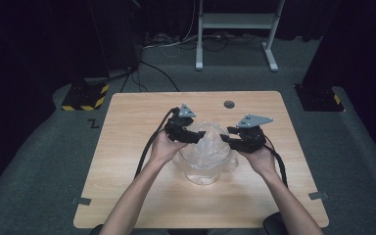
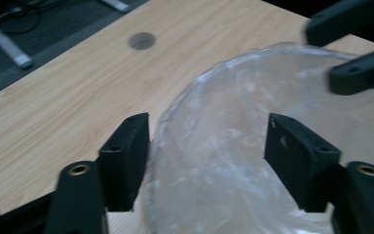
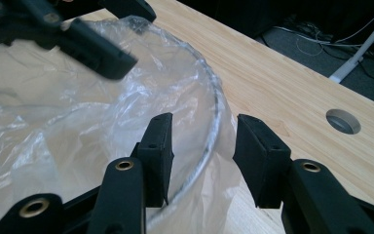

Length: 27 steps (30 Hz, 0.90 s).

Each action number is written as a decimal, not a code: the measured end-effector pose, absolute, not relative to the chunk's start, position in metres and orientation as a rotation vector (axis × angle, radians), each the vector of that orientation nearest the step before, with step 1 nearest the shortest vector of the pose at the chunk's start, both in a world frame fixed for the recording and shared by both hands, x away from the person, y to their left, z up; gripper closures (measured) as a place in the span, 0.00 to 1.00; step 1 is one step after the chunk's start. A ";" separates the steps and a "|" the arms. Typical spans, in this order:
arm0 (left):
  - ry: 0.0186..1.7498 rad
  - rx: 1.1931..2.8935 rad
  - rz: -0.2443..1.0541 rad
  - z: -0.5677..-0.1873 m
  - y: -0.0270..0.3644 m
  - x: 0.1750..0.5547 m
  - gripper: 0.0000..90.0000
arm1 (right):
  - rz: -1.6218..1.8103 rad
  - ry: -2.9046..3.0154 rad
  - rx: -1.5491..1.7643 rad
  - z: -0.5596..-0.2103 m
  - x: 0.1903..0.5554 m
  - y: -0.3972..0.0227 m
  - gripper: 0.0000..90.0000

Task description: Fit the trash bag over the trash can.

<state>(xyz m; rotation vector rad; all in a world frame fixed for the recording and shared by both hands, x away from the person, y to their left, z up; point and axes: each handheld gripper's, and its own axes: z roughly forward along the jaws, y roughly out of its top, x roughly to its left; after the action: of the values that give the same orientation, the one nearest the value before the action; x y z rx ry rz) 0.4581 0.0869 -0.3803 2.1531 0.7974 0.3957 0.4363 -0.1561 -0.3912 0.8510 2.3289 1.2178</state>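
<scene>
Lining a clear round glass bowl (image 1: 203, 166) with a thin clear plastic bag (image 1: 206, 142) at mid-bench (image 1: 127, 147).

I've got my 2 tools at opposite rims to spread it: left hand-held gripper (image 2: 207, 146) gapes around the film unpinched; right hand-held gripper (image 3: 202, 146) straddles the rim, pads clear.

In the high view two bare forearms rise from the bottom edge, with no sleeves showing. The left gripper (image 1: 192, 135) and the right gripper (image 1: 231, 138) are matte black, each topped by a grey three-cornered plate dotted with small holes. A thick black cable (image 1: 147, 149) trails from the left one, another runs from the right toward the lower right. In the gripper views the jaws are blocky black bars with flat rectangular pads, small screw holes and brass-coloured rivets.
</scene>
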 end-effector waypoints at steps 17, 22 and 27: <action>0.899 2.303 0.499 -0.385 0.065 0.475 0.26 | 1.112 2.384 0.837 -0.391 0.460 -0.132 0.61; 0.984 2.326 0.511 -0.390 0.066 0.484 0.32 | 0.998 2.388 0.865 -0.394 0.467 -0.130 0.60; 1.003 2.244 0.482 -0.391 0.077 0.486 0.36 | 1.035 2.385 0.909 -0.396 0.473 -0.133 0.60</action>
<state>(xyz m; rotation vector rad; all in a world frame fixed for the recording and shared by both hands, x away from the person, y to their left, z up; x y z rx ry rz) 0.4855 0.0766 -0.3906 2.2439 1.0032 0.4818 0.4726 -0.1333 -0.3961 0.9090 2.3849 1.0347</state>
